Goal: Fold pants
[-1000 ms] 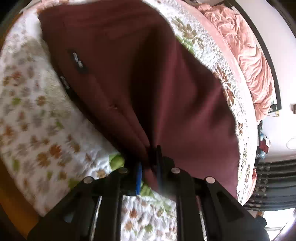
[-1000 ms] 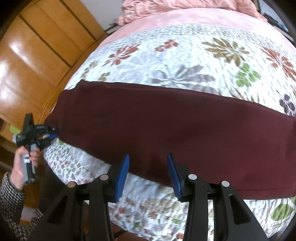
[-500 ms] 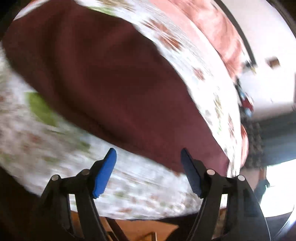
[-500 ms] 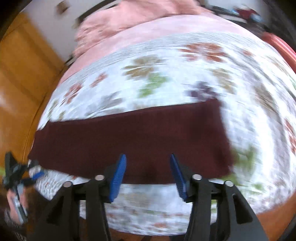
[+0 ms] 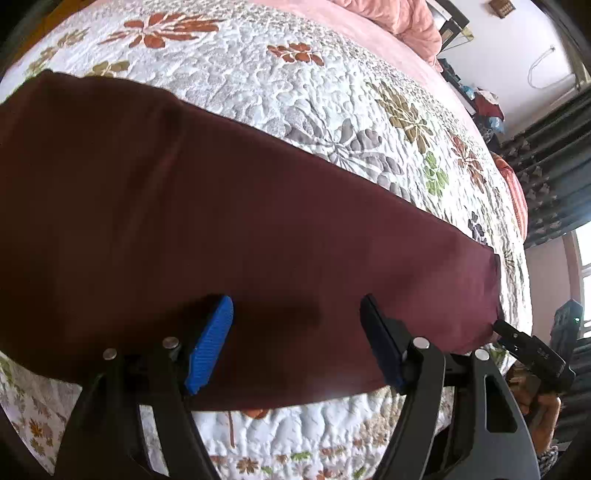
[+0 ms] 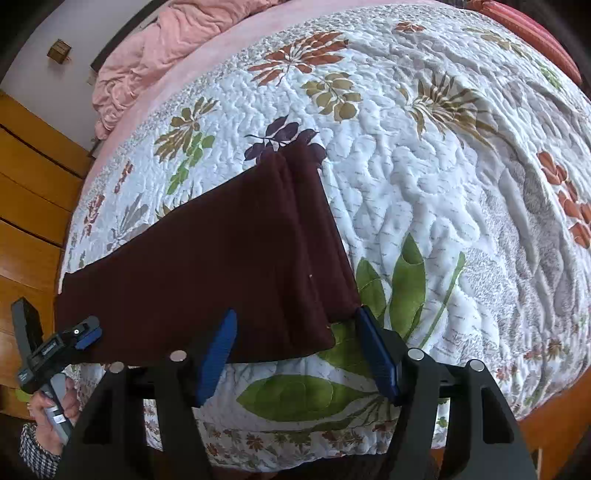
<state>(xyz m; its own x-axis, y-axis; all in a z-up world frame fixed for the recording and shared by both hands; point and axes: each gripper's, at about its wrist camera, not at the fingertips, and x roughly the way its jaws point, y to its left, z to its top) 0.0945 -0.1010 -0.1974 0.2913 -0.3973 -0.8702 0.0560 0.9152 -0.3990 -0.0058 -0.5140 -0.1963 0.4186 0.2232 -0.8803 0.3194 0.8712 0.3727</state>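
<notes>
Left wrist view: left gripper [image 5: 297,339] hangs above the near edge of the pants [image 5: 229,236], jaws spread wide, nothing between the blue pads [image 5: 210,345]. Pants are dark maroon, laid as a long flat band running left to right across the floral quilt [image 5: 303,96]. Band's right end stops short of the quilt's right edge. At that end, low right in the view, the black tip of the right gripper [image 5: 532,350] sits beside the pants' near corner; contact cannot be told from here. Pink blanket [image 5: 402,18] bunched at the far side of the bed; dark curtain [image 5: 554,155] at far right.

Right wrist view: right gripper [image 6: 295,354] released, jaws spread, straddling the near right corner of the pants [image 6: 221,258]. Its right pad [image 6: 376,354] lies just beside the cloth edge; left pad over the maroon fabric. Nothing clamped. Leg hems show as stacked layers along the right end of the band, edges not quite flush. Left gripper [image 6: 86,332] appears at far left at the other end of the pants, held in a hand [image 6: 55,402] with a checked cuff. Wooden panelling [image 6: 29,192] along the left; pink blanket [image 6: 155,48] at the far left of the bed.
</notes>
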